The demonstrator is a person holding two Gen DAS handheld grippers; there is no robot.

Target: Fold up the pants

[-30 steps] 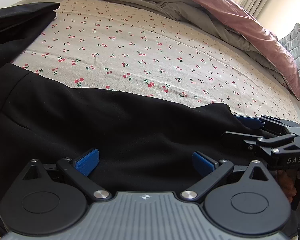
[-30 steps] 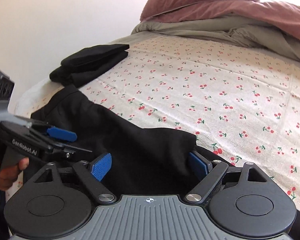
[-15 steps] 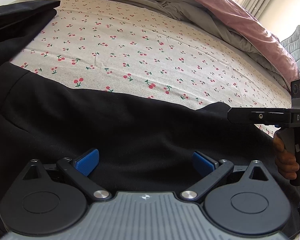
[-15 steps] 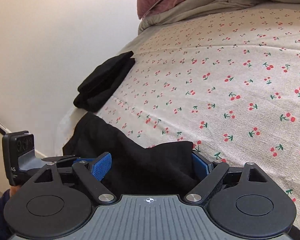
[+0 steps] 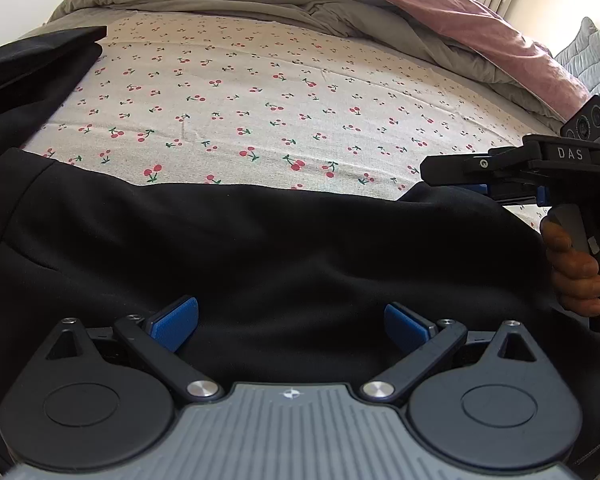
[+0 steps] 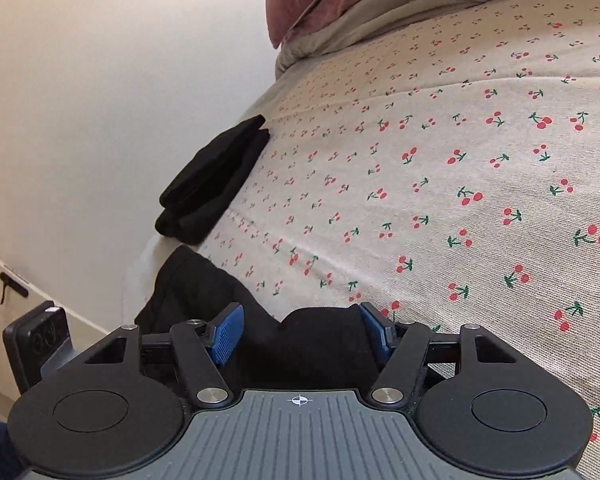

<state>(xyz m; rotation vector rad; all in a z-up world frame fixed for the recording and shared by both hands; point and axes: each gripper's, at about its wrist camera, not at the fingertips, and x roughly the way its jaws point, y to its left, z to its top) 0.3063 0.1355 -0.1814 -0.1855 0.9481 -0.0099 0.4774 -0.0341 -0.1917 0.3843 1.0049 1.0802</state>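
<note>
- Black pants (image 5: 260, 256) lie spread along the near edge of the bed (image 5: 300, 92).
- Risk: a bunched hem corner sits between the right gripper (image 6: 300, 332) pads; its jaws, just closing, stand part open, so a shallow bite may slip.
- Left gripper (image 5: 292, 320) is wide open over the pants, holding nothing.
- Both point downward; the right is flatter.

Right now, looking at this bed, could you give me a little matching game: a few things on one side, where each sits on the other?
Things:
1. black pants
2. folded black clothes
3. pink duvet
4. cherry-print sheet

Places:
A. bunched along the far side of the bed
B. spread over the mattress
C. near edge, under both grippers
D. left edge, by the wall

Pairs: 1-C, 2-D, 3-A, 4-B
</note>
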